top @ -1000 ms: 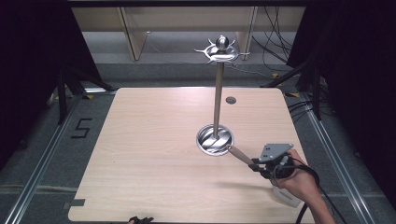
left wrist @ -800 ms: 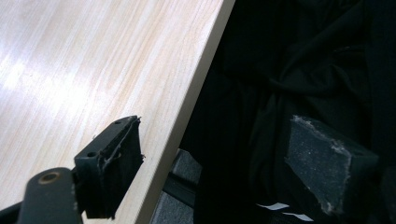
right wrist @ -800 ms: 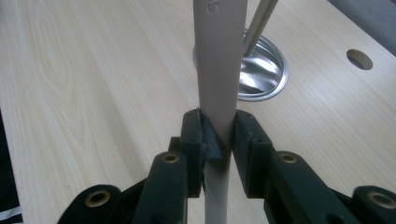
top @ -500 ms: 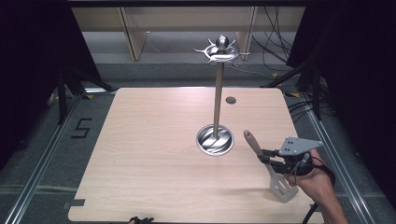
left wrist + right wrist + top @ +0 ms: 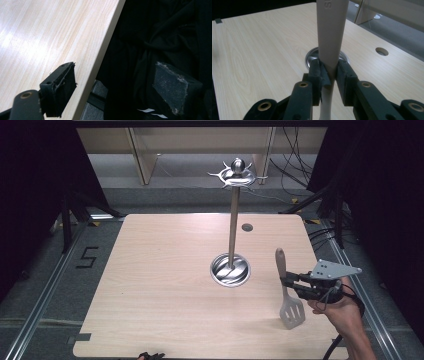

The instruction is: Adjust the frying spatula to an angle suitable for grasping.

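The slotted spatula (image 5: 289,296) hung handle-up above the table's (image 5: 150,285) right side, pinched by the right gripper (image 5: 287,282), apparently mid-carry toward the hook stand (image 5: 232,220), while the left gripper (image 5: 112,87) gaped empty.

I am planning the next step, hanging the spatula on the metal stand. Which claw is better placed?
Right. The right claw already grips the spatula beside the stand; the left claw is open at the table's edge.
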